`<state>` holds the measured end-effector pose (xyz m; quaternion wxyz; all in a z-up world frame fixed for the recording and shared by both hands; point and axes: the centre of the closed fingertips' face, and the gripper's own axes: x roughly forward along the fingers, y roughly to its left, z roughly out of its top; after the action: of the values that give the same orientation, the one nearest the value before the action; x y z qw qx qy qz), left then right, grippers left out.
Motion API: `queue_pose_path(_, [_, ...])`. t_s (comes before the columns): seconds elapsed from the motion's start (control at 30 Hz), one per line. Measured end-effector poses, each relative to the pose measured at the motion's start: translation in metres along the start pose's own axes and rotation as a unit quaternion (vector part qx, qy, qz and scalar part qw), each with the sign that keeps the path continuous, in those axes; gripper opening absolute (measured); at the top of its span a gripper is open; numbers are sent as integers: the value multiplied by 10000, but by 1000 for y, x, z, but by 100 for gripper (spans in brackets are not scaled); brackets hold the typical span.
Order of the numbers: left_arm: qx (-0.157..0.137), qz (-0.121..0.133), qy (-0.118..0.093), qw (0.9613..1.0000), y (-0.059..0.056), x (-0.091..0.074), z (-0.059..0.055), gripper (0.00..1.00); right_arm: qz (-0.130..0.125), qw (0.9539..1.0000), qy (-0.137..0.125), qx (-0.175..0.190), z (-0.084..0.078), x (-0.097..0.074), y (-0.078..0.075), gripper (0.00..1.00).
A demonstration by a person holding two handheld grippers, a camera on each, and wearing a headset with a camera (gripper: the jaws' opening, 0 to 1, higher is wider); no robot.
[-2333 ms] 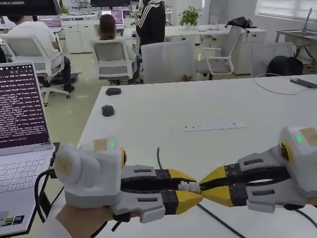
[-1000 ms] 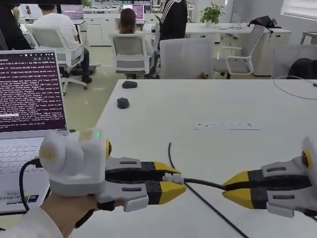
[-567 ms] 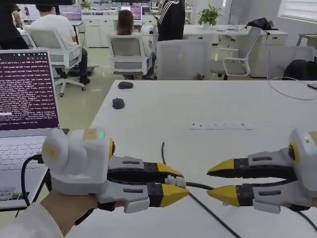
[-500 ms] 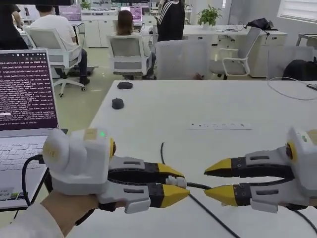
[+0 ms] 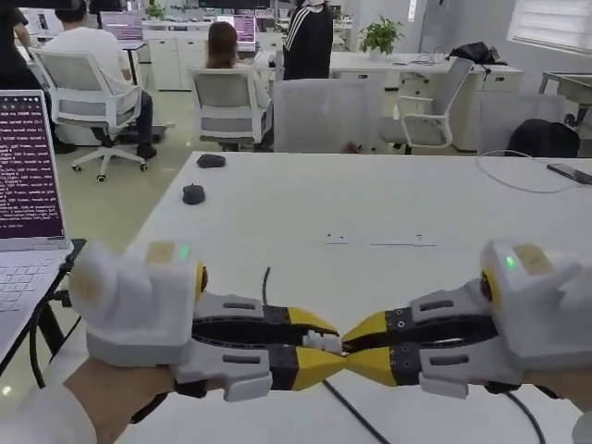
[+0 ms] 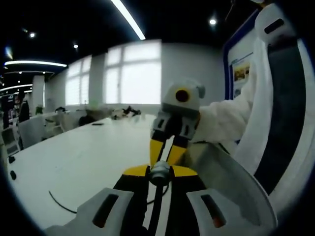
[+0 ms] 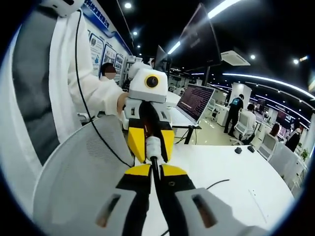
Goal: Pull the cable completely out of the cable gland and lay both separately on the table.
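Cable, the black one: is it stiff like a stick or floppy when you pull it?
Probably floppy: the cable lies in loose curves on the table. It looks thin, so likely light. The right gripper pinches it beside the cable gland in the left gripper, so that short bit should pull straight.

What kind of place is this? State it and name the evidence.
Most likely an open-plan office or lab workspace: long white desks, swivel office chairs with people seated at monitors, and an open laptop showing terminal text.
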<state>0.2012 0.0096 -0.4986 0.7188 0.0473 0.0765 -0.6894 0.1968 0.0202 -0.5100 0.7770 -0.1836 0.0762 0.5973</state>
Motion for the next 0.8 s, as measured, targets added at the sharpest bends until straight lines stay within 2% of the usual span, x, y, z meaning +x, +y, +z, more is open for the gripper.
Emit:
queue_pose_path(0.13, [-91,37,-67,9999,-5,10,4,17,32,9999,-67,97,-3,-12,0,5])
queue_pose_path(0.33, [-128,91,-50,9999,-6,12,3,17,36,9999,-76,63,-7,-18,0,4])
queue_pose_path(0.43, [-118,148,1,9998,-4,7,1,17,38,10000,-49,70,-11,-19,-1,4])
queue_pose_path(0.53, [-140,246,18,9996,3,-1,-1,17,8,10000,-30,67,-14,-20,-5,4])
queue_pose_path(0.67, [-156,366,-85,9992,11,-11,5,17,-78,9999,21,92,-20,-22,-10,3])
queue_pose_path(0.8, [-115,424,-63,9990,14,-16,7,17,-158,9998,44,148,-24,-25,-13,3])
